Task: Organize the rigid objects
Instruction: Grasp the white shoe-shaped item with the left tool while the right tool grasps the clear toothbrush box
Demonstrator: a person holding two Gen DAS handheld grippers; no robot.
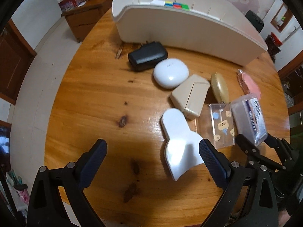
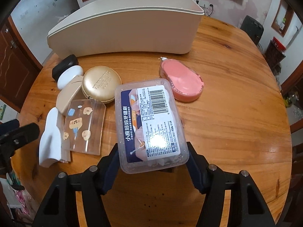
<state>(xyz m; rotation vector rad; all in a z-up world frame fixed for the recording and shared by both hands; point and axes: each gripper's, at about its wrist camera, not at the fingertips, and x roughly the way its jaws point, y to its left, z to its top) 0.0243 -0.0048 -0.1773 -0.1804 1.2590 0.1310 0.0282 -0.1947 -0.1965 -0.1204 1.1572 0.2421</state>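
Note:
My right gripper (image 2: 153,160) is shut on a clear plastic box with a barcode label (image 2: 149,123), held above the round wooden table (image 2: 236,128); the box also shows in the left wrist view (image 1: 250,119). My left gripper (image 1: 153,158) is open and empty, low over the table, its right finger beside a flat white piece (image 1: 180,145). On the table lie a clear sticker-printed card case (image 2: 85,128), a beige case (image 1: 189,96), a white oval case (image 1: 170,73), a black case (image 1: 147,56), a gold round tin (image 2: 102,83) and a pink container (image 2: 183,83).
A large cream storage bin (image 1: 189,28) stands at the back of the table, with a colourful cube (image 1: 176,5) inside. A wooden cabinet (image 1: 89,17) with fruit stands beyond the table's left edge. Bare wood lies on the table's right half in the right wrist view.

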